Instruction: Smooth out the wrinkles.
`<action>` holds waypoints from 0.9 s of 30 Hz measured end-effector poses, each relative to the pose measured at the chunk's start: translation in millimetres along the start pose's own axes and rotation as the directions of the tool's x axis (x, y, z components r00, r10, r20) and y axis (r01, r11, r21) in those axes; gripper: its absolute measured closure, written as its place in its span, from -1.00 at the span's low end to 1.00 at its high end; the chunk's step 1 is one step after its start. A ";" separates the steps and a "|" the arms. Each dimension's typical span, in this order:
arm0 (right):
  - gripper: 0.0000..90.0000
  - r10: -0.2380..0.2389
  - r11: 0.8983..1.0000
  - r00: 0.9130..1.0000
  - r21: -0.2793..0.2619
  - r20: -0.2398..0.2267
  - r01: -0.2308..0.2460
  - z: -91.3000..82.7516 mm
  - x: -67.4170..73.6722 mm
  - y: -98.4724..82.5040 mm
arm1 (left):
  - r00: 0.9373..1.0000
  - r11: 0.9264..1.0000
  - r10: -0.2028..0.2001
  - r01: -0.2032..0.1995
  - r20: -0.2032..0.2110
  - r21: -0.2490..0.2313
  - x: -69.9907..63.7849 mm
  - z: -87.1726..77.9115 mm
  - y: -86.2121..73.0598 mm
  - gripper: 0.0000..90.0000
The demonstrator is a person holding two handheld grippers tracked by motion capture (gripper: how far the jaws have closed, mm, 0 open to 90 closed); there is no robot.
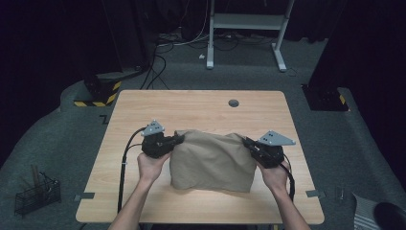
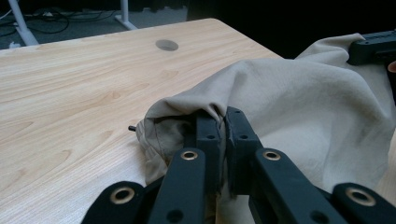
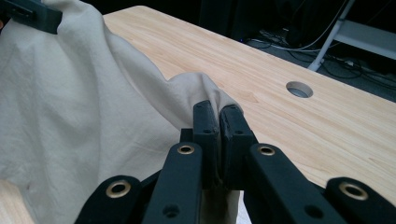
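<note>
A beige cloth (image 1: 212, 160) hangs between my two grippers above the wooden table (image 1: 201, 108), its lower edge resting on the wood. My left gripper (image 1: 179, 138) is shut on the cloth's upper left corner. In the left gripper view the jaws (image 2: 222, 116) pinch a fold of the cloth (image 2: 299, 107) between them. My right gripper (image 1: 246, 142) is shut on the upper right corner. In the right gripper view its jaws (image 3: 218, 112) clamp the fabric (image 3: 70, 107), and the other gripper (image 3: 32, 14) shows far off at the top left.
A round cable hole (image 1: 233, 102) sits near the table's far edge. A white desk frame (image 1: 246, 28) and cables lie on the floor behind. A wire basket (image 1: 36, 194) stands on the floor at the left.
</note>
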State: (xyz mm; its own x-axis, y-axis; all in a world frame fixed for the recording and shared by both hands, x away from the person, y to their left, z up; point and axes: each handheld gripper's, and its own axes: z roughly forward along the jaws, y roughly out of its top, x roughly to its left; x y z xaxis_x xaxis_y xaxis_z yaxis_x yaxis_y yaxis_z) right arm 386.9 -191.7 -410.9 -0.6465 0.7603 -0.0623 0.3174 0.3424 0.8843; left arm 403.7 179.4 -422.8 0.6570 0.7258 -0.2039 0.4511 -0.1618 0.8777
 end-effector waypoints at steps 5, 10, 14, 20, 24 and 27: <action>0.92 0.011 1.000 1.000 -0.001 0.004 -0.011 5.4 -3.1 -0.4 | 1.000 1.000 -0.008 0.008 -0.005 0.006 3.4 3.8 -1.0 0.91; 0.92 0.013 1.000 1.000 0.002 0.010 -0.013 9.9 -4.8 -1.0 | 1.000 1.000 -0.010 0.010 -0.007 0.007 4.7 5.7 -1.5 0.91; 0.92 0.001 1.000 1.000 0.005 0.021 -0.002 11.8 -4.6 -1.2 | 1.000 1.000 -0.009 0.009 -0.008 0.006 5.9 7.0 -1.7 0.91; 0.92 0.022 1.000 1.000 -0.001 0.018 -0.022 15.8 -7.7 -2.1 | 1.000 1.000 -0.018 0.018 -0.010 0.006 8.3 9.8 -2.1 0.91; 0.92 0.027 1.000 0.999 -0.003 0.022 -0.027 17.2 -8.3 -2.1 | 1.000 1.000 -0.018 0.018 -0.009 0.004 9.4 10.1 -2.1 0.91; 0.92 0.041 0.999 0.999 -0.009 0.019 -0.041 19.2 -8.7 -2.0 | 1.000 1.000 -0.018 0.018 -0.016 0.010 11.3 11.1 -2.5 0.91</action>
State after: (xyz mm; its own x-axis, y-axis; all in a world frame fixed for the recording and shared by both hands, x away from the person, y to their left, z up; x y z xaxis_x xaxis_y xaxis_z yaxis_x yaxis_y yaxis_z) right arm 405.2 -188.4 -421.0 -0.6192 0.7845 -0.0346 0.3374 0.3056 0.8904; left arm 416.7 180.6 -432.2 0.6388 0.7394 -0.2128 0.4692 -0.1552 0.8693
